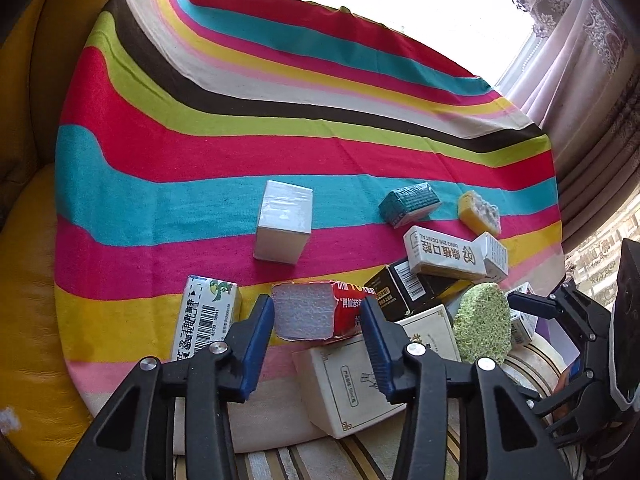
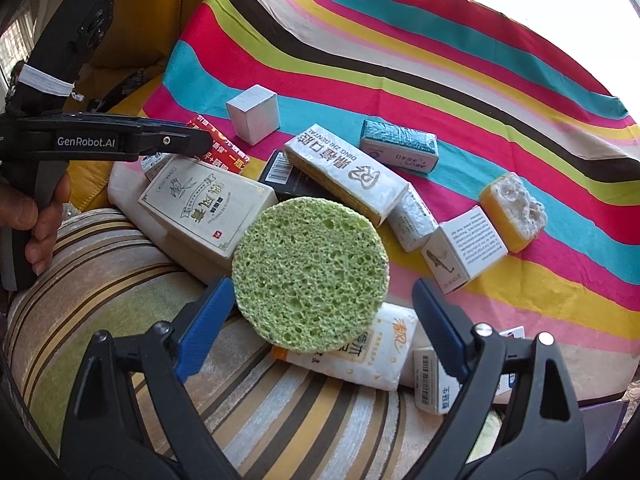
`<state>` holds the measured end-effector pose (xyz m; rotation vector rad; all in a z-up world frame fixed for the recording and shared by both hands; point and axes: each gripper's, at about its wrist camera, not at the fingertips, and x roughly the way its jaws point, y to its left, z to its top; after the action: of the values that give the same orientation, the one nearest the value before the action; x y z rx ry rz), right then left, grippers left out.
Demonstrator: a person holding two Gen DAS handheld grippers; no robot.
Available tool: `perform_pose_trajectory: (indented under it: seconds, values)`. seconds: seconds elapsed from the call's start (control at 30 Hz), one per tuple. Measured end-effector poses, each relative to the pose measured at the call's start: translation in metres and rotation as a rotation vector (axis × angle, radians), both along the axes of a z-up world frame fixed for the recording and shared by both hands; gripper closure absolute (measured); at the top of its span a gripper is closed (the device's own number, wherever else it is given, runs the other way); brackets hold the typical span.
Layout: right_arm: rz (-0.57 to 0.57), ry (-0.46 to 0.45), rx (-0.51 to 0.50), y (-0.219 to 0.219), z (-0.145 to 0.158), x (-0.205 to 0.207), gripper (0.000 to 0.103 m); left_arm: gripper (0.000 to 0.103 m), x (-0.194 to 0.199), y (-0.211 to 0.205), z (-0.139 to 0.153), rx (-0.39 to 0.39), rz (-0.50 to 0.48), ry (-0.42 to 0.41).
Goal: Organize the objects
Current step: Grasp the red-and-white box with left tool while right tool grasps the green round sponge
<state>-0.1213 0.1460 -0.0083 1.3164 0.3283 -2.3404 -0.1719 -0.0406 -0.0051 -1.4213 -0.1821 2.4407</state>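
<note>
The left claw (image 1: 318,318) pinches the red pack (image 1: 320,310) by its sides, at the near edge of the striped cloth (image 1: 200,200), beside a cream box (image 1: 352,388). The right claw (image 2: 324,320) stands spread around the round green sponge (image 2: 310,272), its left pad touching the rim, the right pad apart

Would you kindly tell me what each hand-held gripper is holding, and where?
Left hand-held gripper straddles the red packet's open end, grip uncertain; right hand-held gripper holds nothing.
</note>
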Motion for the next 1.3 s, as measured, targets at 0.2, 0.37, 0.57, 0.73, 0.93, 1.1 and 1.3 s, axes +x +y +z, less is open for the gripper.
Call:
perform_pose_trajectory:
  seconds: [0.2, 0.37, 0.57, 0.73, 0.93, 1.1, 1.3]
  values:
    - [0.004, 0.0, -0.002, 0.0, 0.0, 0.001, 0.023, 0.057, 0.005, 0.021, 0.005, -0.123, -0.036, 0.042]
    - [0.007, 0.013, -0.01, 0.001, 0.002, 0.003, 0.023, 0.057, 0.009, 0.036, 0.007, -0.326, -0.034, 0.103]
    - [-0.002, 0.037, -0.025, 0.005, 0.008, 0.005, 0.023, 0.056, 0.004, 0.042, 0.005, -0.357, -0.042, 0.092]
    - [-0.022, 0.049, -0.041, 0.01, 0.011, 0.006, 0.023, 0.054, 0.004, 0.032, 0.01, -0.234, -0.022, 0.068]
    - [-0.032, 0.048, -0.053, 0.012, 0.012, 0.005, 0.023, 0.054, 0.01, 0.033, 0.016, -0.169, -0.029, 0.062]
    - [-0.048, 0.058, -0.059, 0.016, 0.015, 0.006, 0.024, 0.045, 0.009, 0.033, 0.016, -0.191, -0.009, 0.072]
    - [-0.056, 0.07, -0.064, 0.018, 0.018, 0.007, 0.024, 0.043, 0.003, 0.034, 0.012, -0.181, -0.006, 0.052]
